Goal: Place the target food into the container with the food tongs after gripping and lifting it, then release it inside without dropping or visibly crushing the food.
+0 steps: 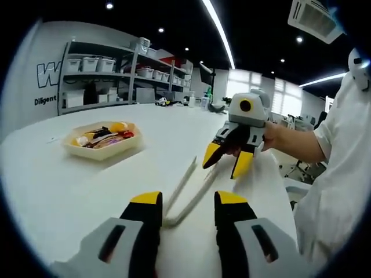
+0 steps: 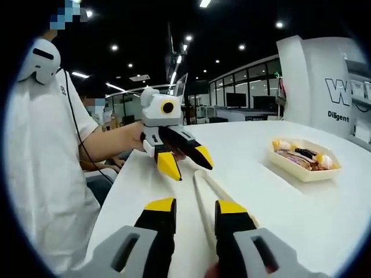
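Pale food tongs (image 1: 183,185) lie flat on the white table (image 1: 64,191), their joined end between the jaws of my left gripper (image 1: 188,201), which stands open. My right gripper (image 1: 226,159) faces it at the tongs' spread ends, also open and holding nothing. In the right gripper view the tongs (image 2: 203,202) run between the jaws of my right gripper (image 2: 196,207) towards the left gripper (image 2: 186,161). A cream tray (image 1: 74,152) holds several mixed food items (image 1: 107,136); the same tray (image 2: 293,169) sits to the right in the right gripper view.
A person in a white shirt (image 2: 40,150) stands at the table edge, holding both grippers. Metal shelves with bins (image 1: 110,75) stand against the far wall. Bare table (image 2: 307,208) lies between the tongs and the tray.
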